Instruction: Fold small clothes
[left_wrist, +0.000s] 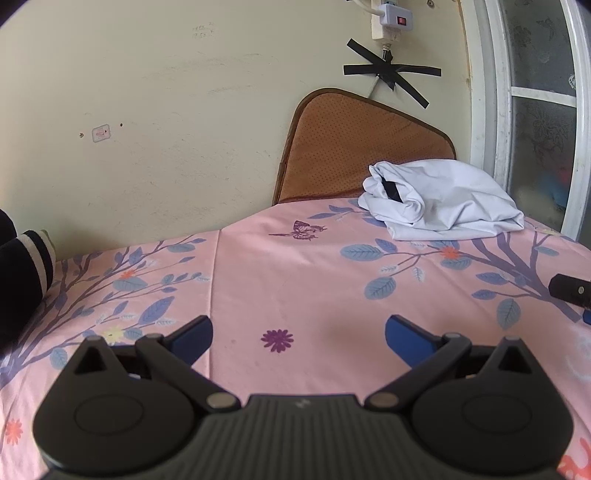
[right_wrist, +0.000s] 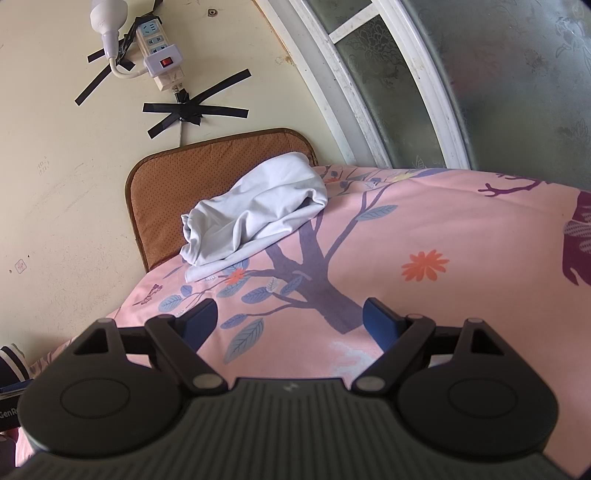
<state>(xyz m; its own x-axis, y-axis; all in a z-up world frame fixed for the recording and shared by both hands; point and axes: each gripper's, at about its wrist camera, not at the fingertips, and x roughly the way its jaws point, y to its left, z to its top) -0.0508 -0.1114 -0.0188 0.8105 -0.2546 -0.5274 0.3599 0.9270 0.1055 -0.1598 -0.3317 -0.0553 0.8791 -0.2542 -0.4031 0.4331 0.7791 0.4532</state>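
A white garment lies bunched up at the far right of the pink flowered bed sheet, against a brown cushion. It also shows in the right wrist view, far left of centre. My left gripper is open and empty, low over the sheet, well short of the garment. My right gripper is open and empty, also short of the garment. The right gripper's tip shows at the right edge of the left wrist view.
A brown cushion leans on the wall behind the garment. A dark garment with white stripes lies at the sheet's left edge. A power strip is taped to the wall. A frosted window stands to the right.
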